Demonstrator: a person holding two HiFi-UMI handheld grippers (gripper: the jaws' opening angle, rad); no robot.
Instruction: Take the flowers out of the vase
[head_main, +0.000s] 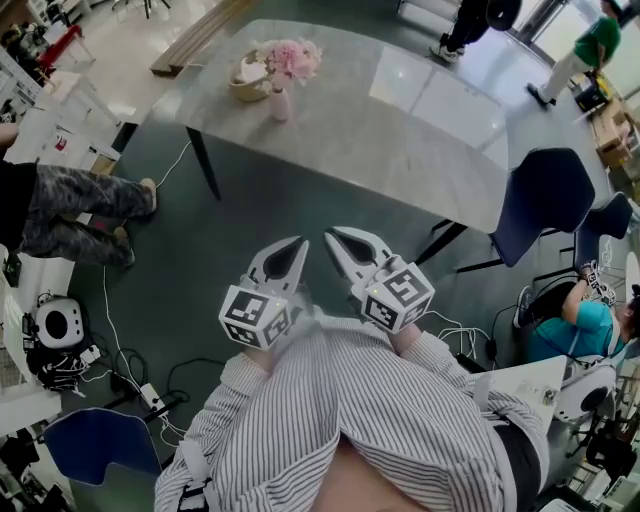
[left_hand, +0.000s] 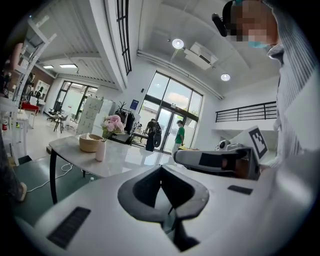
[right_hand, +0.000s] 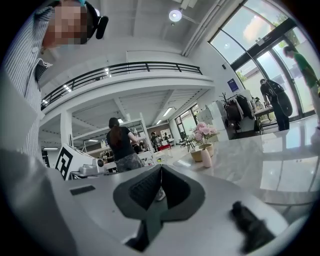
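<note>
The pink flowers (head_main: 290, 58) stand in a small pink vase (head_main: 281, 103) on the far left part of the grey table (head_main: 400, 140), with a tan bowl (head_main: 246, 82) just beside the vase. Both grippers are held close to the person's striped shirt (head_main: 370, 420), well apart from the table and the vase, over the dark green floor (head_main: 210, 250). The left gripper (head_main: 301, 242) has its two jaws pressed together with nothing between them. Its own view shows the tips meeting in a point, with the vase and flowers far off to the left beyond them. The right gripper (head_main: 329, 238) is likewise closed and empty – in its view the flowers stand off to the right on the table. The two grippers sit side by side, tips near each other and aimed toward the table. A blue chair (head_main: 548, 190) stands at the table's right end, and a seated person's legs in patterned trousers (head_main: 80, 205) show at the left
</note>
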